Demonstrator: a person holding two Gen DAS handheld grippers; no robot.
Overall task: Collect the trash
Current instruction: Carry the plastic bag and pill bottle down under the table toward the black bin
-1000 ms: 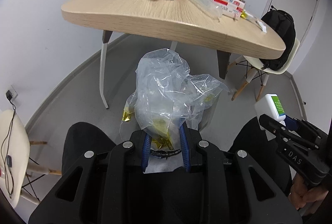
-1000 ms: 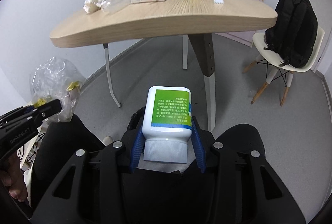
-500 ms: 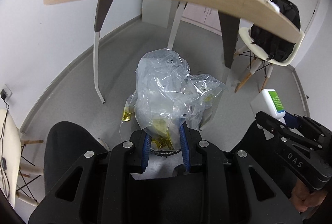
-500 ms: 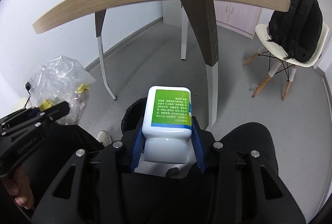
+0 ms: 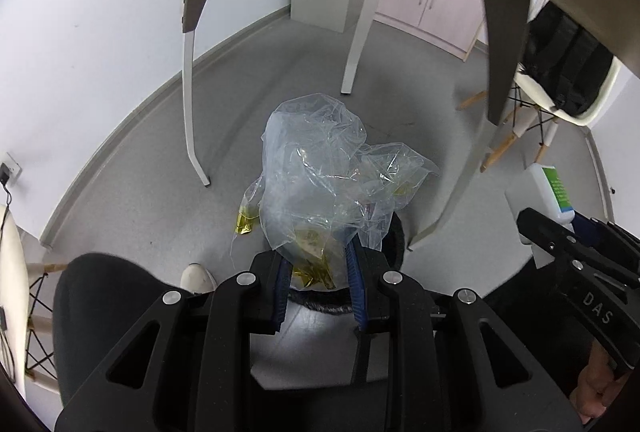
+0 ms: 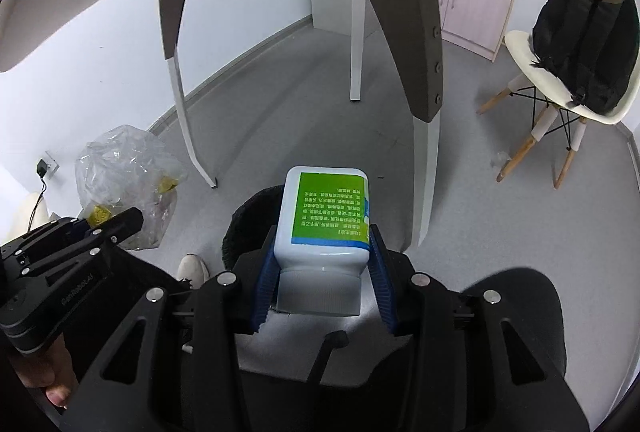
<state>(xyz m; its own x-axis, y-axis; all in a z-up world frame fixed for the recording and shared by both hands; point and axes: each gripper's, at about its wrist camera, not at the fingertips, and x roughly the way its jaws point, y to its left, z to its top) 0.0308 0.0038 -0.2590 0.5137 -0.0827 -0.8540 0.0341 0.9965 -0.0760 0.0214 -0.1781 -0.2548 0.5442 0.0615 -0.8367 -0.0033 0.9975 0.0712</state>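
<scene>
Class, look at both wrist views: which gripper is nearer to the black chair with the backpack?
Right. The right gripper, holding the white bottle, is on the backpack chair's side; the left gripper, clamping the plastic bag, sits farther away on the wall side.

Both grippers' fingers [image 5: 354, 274] [image 6: 380, 278] clamped, angled steeply downward

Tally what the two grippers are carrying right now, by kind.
Clear plastic bag with gold wrappers inside, in the left gripper: 1
White bottle with a green label, in the right gripper: 1
Total: 2
</scene>
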